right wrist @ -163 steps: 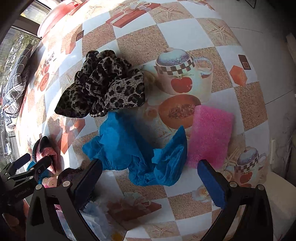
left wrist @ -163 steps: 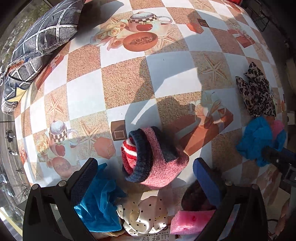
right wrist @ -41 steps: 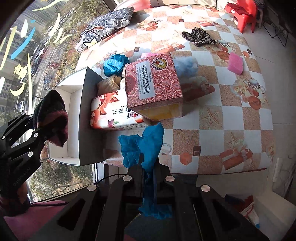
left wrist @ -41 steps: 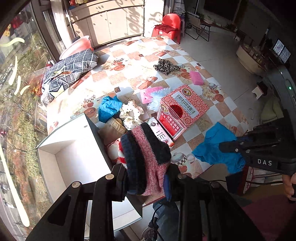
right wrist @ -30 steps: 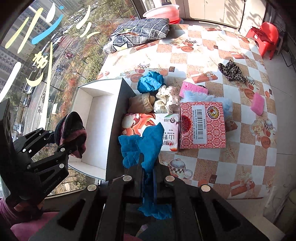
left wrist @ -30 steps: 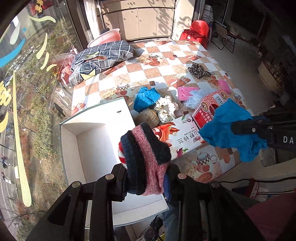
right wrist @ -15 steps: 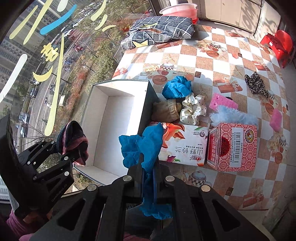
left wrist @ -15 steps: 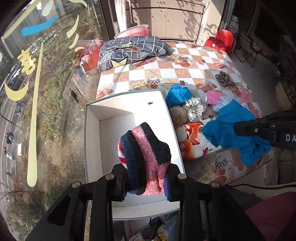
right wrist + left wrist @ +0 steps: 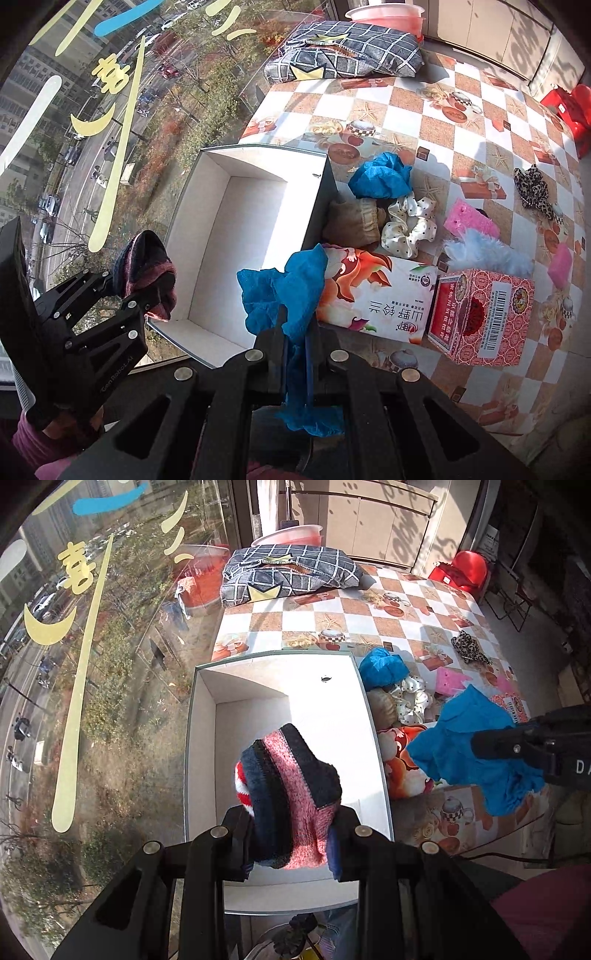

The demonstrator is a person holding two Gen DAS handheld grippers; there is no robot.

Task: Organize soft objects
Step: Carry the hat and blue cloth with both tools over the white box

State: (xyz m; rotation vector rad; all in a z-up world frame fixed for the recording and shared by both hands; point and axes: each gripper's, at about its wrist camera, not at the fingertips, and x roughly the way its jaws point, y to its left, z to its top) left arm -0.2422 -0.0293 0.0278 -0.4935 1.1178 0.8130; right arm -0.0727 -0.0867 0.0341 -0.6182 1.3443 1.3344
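Note:
My left gripper [image 9: 291, 843] is shut on a pink, navy and red knitted hat [image 9: 291, 790] and holds it high above a white open box [image 9: 207, 738]. In the right wrist view the same left gripper [image 9: 147, 291] shows at the left with the knitted hat [image 9: 146, 266], beside the white box [image 9: 251, 229]. My right gripper [image 9: 297, 332] is shut on a blue cloth [image 9: 288, 291] that hangs from its fingers, above the box's right wall. The left wrist view shows that blue cloth [image 9: 469, 749] and the right gripper's black body at the right edge.
Right of the box lie a second blue cloth [image 9: 382, 175], a tan pouch [image 9: 352, 221], a polka-dot scrunchie [image 9: 408, 223], an orange tissue pack [image 9: 373, 291], a red carton [image 9: 480, 314], pink sponges [image 9: 467, 218] and a leopard scrunchie [image 9: 533, 188]. A checked pillow [image 9: 347, 55] lies far back by the window.
Both grippers have swung left with their loads; the white box has come under the hat, and the tissue pack and red carton have slid to the right in view.

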